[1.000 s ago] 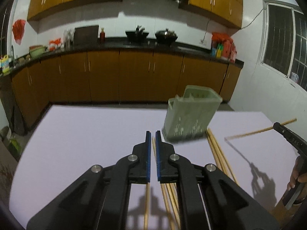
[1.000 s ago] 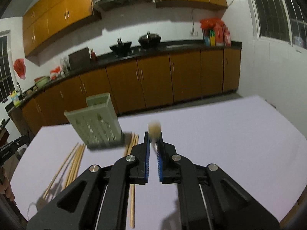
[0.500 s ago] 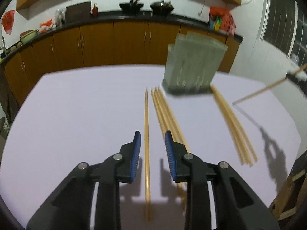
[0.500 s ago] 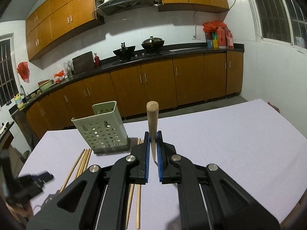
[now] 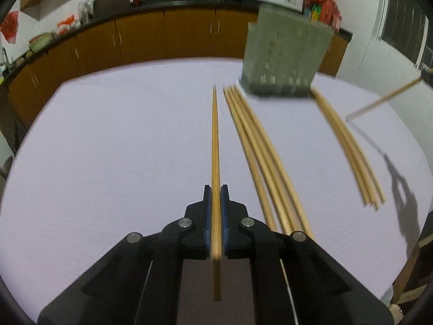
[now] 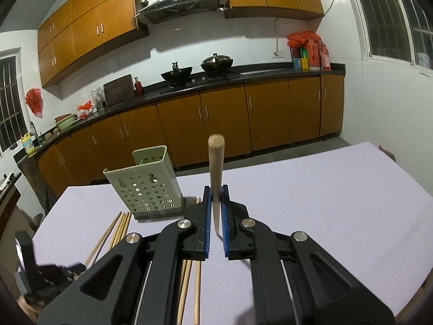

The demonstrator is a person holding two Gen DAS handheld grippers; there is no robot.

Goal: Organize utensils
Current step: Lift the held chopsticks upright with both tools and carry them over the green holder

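My left gripper (image 5: 215,189) is shut on a single wooden chopstick (image 5: 215,146) that lies along the lilac table toward the pale green perforated utensil holder (image 5: 284,59). Beside it lie a bundle of several chopsticks (image 5: 259,157) and another bundle (image 5: 349,149) further right. My right gripper (image 6: 216,191) is shut on one chopstick (image 6: 216,162) that points up and forward, above the table. The holder (image 6: 147,184) stands to its left, upright. More chopsticks (image 6: 119,230) lie beside it. The left gripper shows blurred at the lower left in the right wrist view (image 6: 46,270).
The lilac table (image 6: 324,203) stretches to the right. Wooden cabinets (image 6: 216,119) and a dark counter with pots run behind it. The right-hand chopstick shows at the right edge in the left wrist view (image 5: 384,100). The table's right edge (image 5: 416,238) is near.
My left gripper dropped toward the table, opened around the single chopstick and has shut on it. My right gripper holds its chopstick and has risen a little.
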